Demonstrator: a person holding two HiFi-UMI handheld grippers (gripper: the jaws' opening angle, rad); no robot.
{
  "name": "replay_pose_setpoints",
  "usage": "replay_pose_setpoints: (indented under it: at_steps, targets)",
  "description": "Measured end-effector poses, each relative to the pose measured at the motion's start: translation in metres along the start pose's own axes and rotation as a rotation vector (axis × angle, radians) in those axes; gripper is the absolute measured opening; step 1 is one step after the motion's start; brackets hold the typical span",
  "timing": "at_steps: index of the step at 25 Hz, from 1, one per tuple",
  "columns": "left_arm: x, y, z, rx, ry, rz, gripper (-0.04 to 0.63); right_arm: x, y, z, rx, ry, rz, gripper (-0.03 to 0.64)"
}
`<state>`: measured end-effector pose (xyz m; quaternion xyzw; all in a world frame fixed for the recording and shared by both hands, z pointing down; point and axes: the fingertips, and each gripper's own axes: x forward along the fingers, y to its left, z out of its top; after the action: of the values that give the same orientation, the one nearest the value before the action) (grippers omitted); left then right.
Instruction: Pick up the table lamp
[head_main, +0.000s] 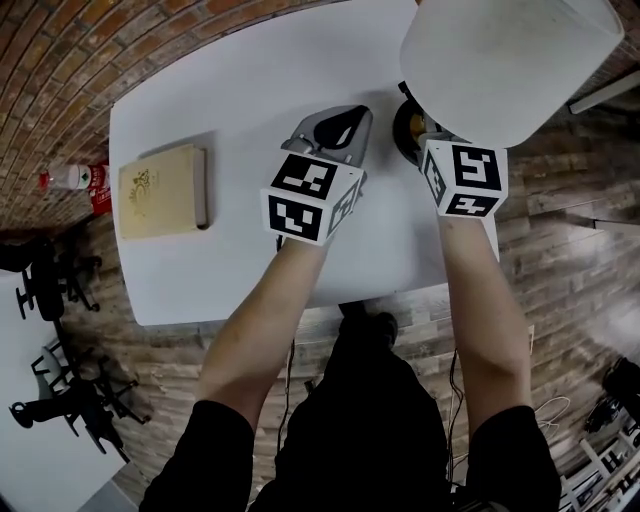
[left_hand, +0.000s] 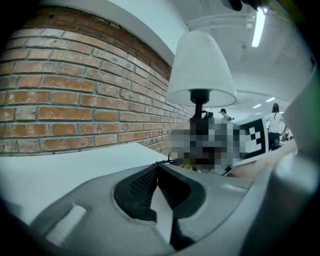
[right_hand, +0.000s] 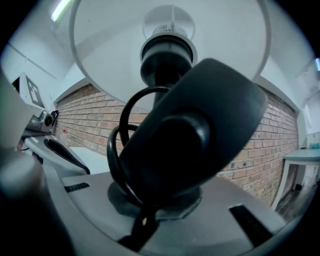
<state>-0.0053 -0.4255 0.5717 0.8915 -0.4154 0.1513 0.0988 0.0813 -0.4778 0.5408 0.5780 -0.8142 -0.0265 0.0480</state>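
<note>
Nearest, both forearms are reaching in over the near edge of the table (head_main: 230, 100). A book (head_main: 163, 192) is lying by the left edge. L gripper (head_main: 347, 115) is hovering mid-table, jaws together w/ nothing btwn them. It's aiming toward the table lamp (head_main: 510, 60), which is standing ahead and to its right, apart. R gripper (right_hand: 148, 212) is sitting level under the shade at the far right corner, jaws pinching shut on the lamp's dark lower part. A black lump (right_hand: 195, 130) w/ looped cord (right_hand: 116, 145) is hiding exactly which bit. Lamp is standing upright, long axis vertical. R hand is the nearer one, so the lift is prob. going straight up.
</note>
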Motion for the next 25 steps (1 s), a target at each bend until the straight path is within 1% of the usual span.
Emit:
replay_pose_setpoints:
  at_steps: [4,8,11,16,25]
  targets:
    - [-0.006,-0.008,0.002,-0.012,0.001,-0.011,0.008,0.0,0.0,0.002,0.005,0.044,0.022,0.014]
    - [-0.014,-0.012,0.013,-0.018,-0.009,-0.015,0.008,0.0,0.001,0.018,0.007,0.049,0.027,0.012]
    - [-0.02,-0.016,0.029,-0.002,-0.023,-0.02,0.008,0.0,0.003,0.025,0.027,0.059,0.045,0.012]
    - [-0.024,-0.016,0.058,0.03,-0.058,-0.029,0.008,0.001,0.002,0.028,0.053,0.068,0.05,0.012]
    - [-0.037,-0.015,0.089,0.043,-0.083,-0.031,0.008,-0.004,0.007,0.037,0.107,0.109,0.075,0.012]
